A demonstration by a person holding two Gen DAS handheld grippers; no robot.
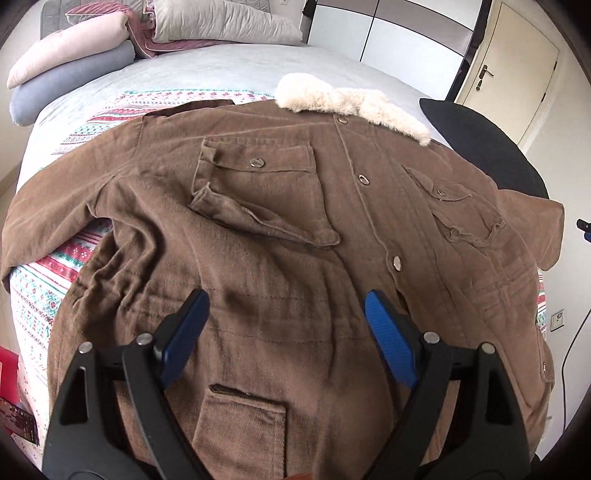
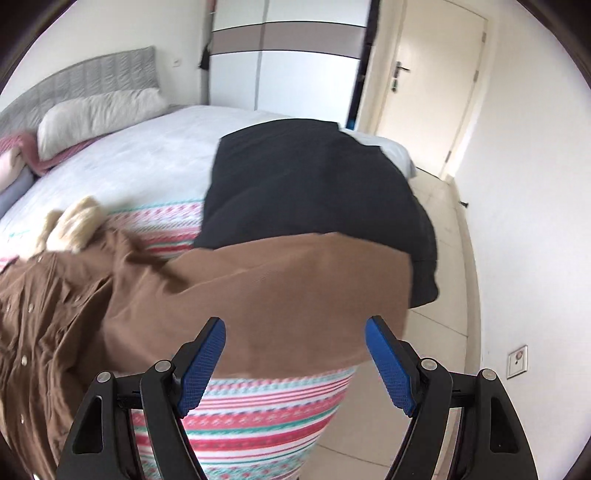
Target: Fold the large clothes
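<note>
A large brown jacket (image 1: 280, 236) with a cream fur collar (image 1: 351, 103) lies front-up and spread out on the bed, snaps closed down the middle. My left gripper (image 1: 284, 314) is open and empty, hovering above the jacket's lower front. In the right wrist view the jacket's sleeve (image 2: 295, 288) stretches out flat to the bed's right edge, and the fur collar (image 2: 74, 221) shows at the left. My right gripper (image 2: 295, 332) is open and empty, just above the sleeve's near edge.
The bed has a striped patterned blanket (image 2: 258, 406) under the jacket and a grey sheet (image 1: 207, 70) beyond. A black garment (image 2: 314, 192) lies at the bed's right corner. Pillows and folded bedding (image 1: 155, 29) sit at the headboard. Tiled floor (image 2: 436, 332), a wardrobe and a door lie to the right.
</note>
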